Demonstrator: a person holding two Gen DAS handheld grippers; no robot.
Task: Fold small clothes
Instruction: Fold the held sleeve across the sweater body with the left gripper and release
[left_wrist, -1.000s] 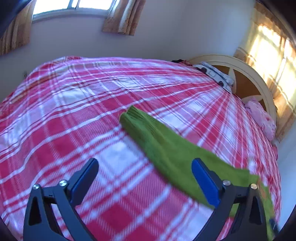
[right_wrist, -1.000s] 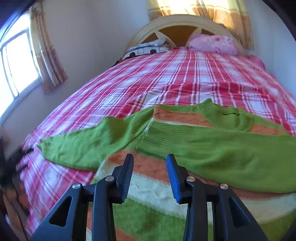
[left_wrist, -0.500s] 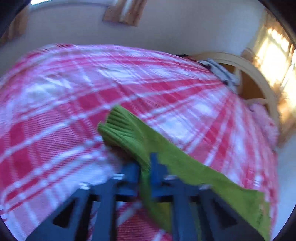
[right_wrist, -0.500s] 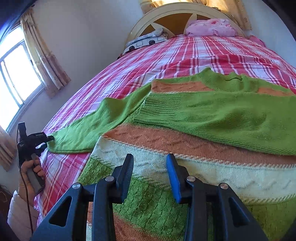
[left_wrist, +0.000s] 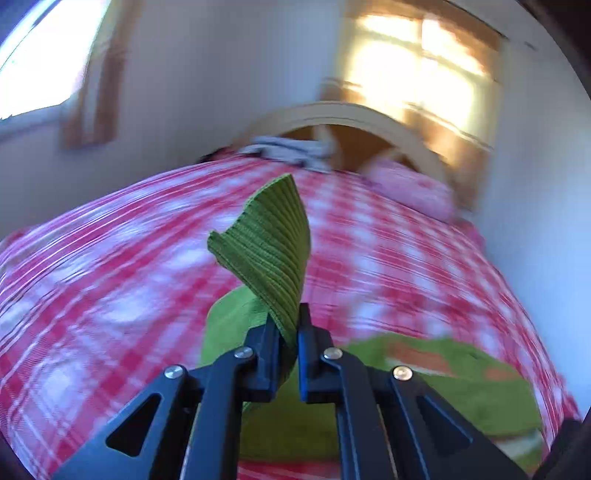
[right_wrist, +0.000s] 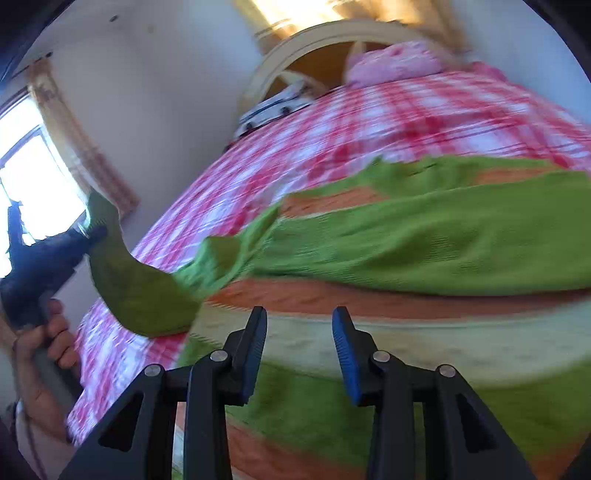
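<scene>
Green sleeve cuff (left_wrist: 271, 240) sat pinched in the left gripper (left_wrist: 286, 332), lifted off the bed (left_wrist: 110, 295); the right gripper (right_wrist: 299, 347) hovered open over the sweater (right_wrist: 424, 236). Thin bite on ribbed knit risked slipping mid-fold

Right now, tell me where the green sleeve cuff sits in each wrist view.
Left wrist: sleeve cuff stands up at centre, pinched in the left claw.
Right wrist: far left, cuff lifted off the bed beside the window, held by the left claw.
Shared landmark: arched headboard.
</scene>
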